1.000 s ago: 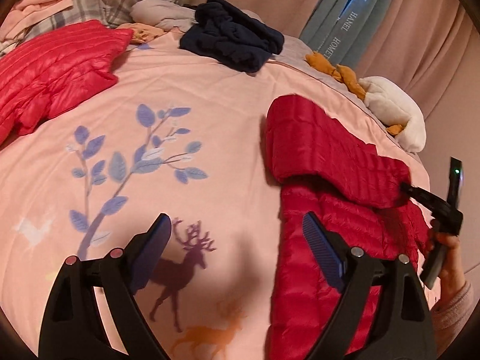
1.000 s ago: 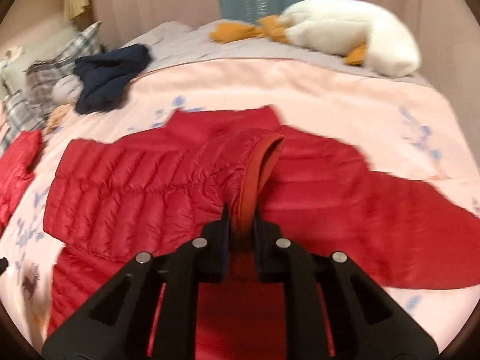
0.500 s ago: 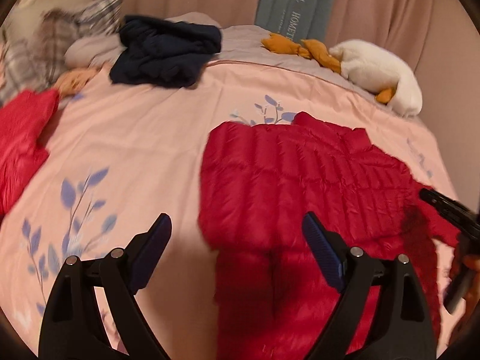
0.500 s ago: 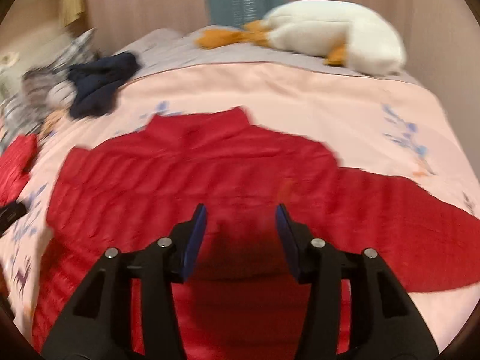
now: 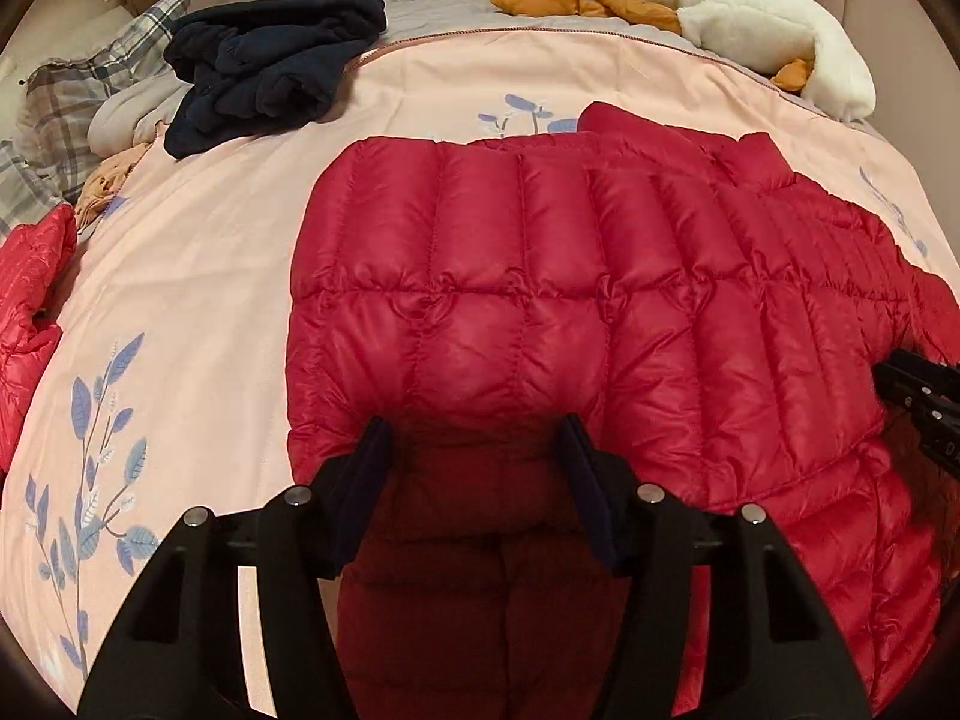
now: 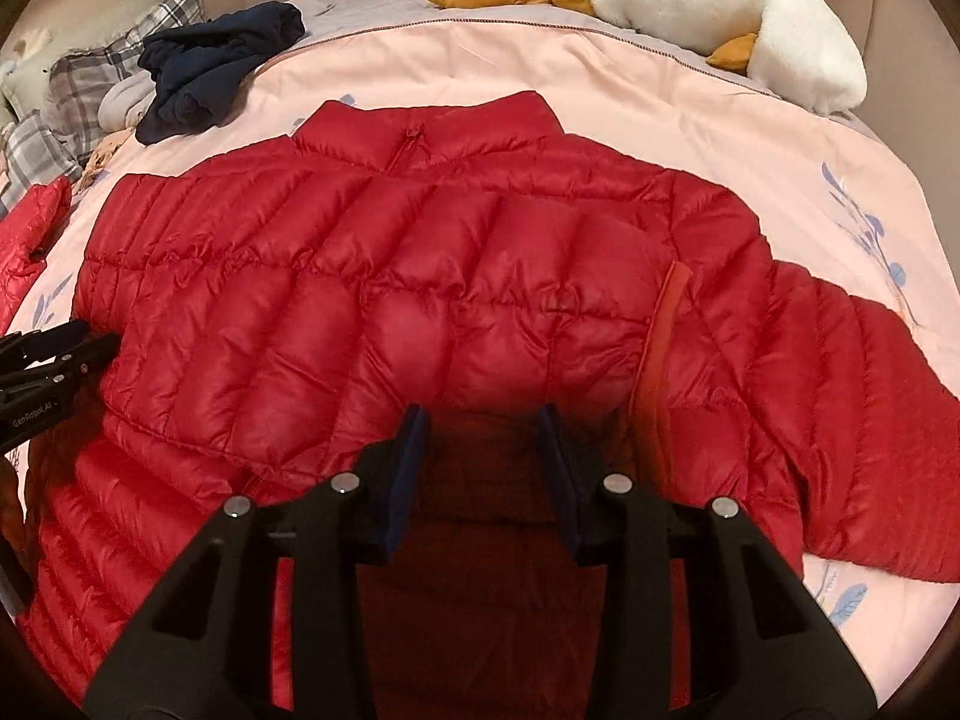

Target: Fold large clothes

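Observation:
A red quilted down jacket lies front up on the pink bedspread, collar toward the far side. Its left sleeve is folded across the chest, cuff lying right of centre; the other sleeve stretches out to the right. My left gripper is open and empty, low over the folded sleeve near the jacket's left side. My right gripper is open and empty, low over the jacket's middle, just left of the cuff. Each gripper shows at the edge of the other's view: the right one, the left one.
The pink bedspread has a leaf print. A dark navy garment and plaid pillows lie at the far left. Another red jacket sits at the left edge. A white and orange plush goose lies along the far side.
My right gripper let go of the sleeve cuff and opened; the sleeve now lies across the chest. Both grippers moved in low over the jacket. The left jaws narrowed but stay open.

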### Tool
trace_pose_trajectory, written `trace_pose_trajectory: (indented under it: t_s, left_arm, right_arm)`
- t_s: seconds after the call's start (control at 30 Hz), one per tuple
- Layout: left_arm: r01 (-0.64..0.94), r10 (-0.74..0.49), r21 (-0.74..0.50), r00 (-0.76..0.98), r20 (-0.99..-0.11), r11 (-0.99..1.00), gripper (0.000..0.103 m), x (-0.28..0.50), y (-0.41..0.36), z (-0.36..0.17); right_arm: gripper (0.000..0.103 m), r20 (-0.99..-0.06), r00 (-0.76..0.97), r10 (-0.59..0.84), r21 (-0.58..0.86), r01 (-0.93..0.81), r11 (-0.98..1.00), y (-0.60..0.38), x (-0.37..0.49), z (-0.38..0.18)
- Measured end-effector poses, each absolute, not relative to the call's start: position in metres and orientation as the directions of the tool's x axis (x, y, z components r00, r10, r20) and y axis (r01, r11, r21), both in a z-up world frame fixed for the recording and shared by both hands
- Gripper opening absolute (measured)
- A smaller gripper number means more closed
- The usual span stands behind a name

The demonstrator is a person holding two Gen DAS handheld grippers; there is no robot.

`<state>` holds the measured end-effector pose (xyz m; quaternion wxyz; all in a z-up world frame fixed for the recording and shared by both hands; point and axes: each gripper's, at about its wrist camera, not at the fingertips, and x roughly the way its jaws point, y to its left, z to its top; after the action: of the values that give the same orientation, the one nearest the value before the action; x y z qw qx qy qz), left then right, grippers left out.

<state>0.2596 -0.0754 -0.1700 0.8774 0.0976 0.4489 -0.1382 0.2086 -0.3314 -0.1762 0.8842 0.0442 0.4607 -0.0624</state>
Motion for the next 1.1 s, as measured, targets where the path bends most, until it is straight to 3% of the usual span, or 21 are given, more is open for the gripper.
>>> trace_pose_trajectory:
  t_s: [0.1, 0.17, 0.23, 0.47, 0.53, 0.8, 1.1]
  left_arm:
    - [0.324, -0.151, 0.048, 0.561, -0.814, 0.945, 0.061, 0.262, -0.076, -0.168]
    - [0.317, -0.155, 0.04, 0.567, -0.809, 0.947, 0.065, 0.26, -0.074, -0.163]
    - [0.314, -0.178, 0.012, 0.57, -0.802, 0.949, 0.077, 0.252, -0.074, -0.156]
    - [0.342, -0.249, -0.031, 0.616, -0.747, 0.939, 0.093, 0.218, -0.074, -0.124]
    - [0.351, -0.263, -0.037, 0.622, -0.738, 0.935, 0.099, 0.21, -0.076, -0.116]
    - [0.394, -0.321, -0.076, 0.603, -0.73, 0.916, 0.102, 0.173, -0.088, -0.093]
    - [0.402, -0.347, -0.125, 0.545, -0.763, 0.907, 0.102, 0.142, -0.09, -0.095]
  right_arm:
    - [0.04, -0.817, 0.574, -0.059, 0.044, 0.164, 0.985, -0.334, 0.208, -0.175]
    - [0.049, -0.806, 0.591, -0.028, 0.096, 0.177, 0.979, -0.338, 0.203, -0.169]
    - [0.066, -0.784, 0.621, 0.004, 0.15, 0.182, 0.972, -0.342, 0.193, -0.16]
    - [0.073, -0.743, 0.668, 0.036, 0.23, 0.205, 0.951, -0.355, 0.154, -0.139]
    - [0.08, -0.734, 0.678, 0.036, 0.246, 0.217, 0.945, -0.36, 0.14, -0.134]
    - [0.09, -0.715, 0.698, 0.028, 0.353, 0.326, 0.877, -0.403, 0.082, -0.13]
    - [0.093, -0.722, 0.689, -0.061, 0.469, 0.552, 0.689, -0.493, 0.002, -0.148]
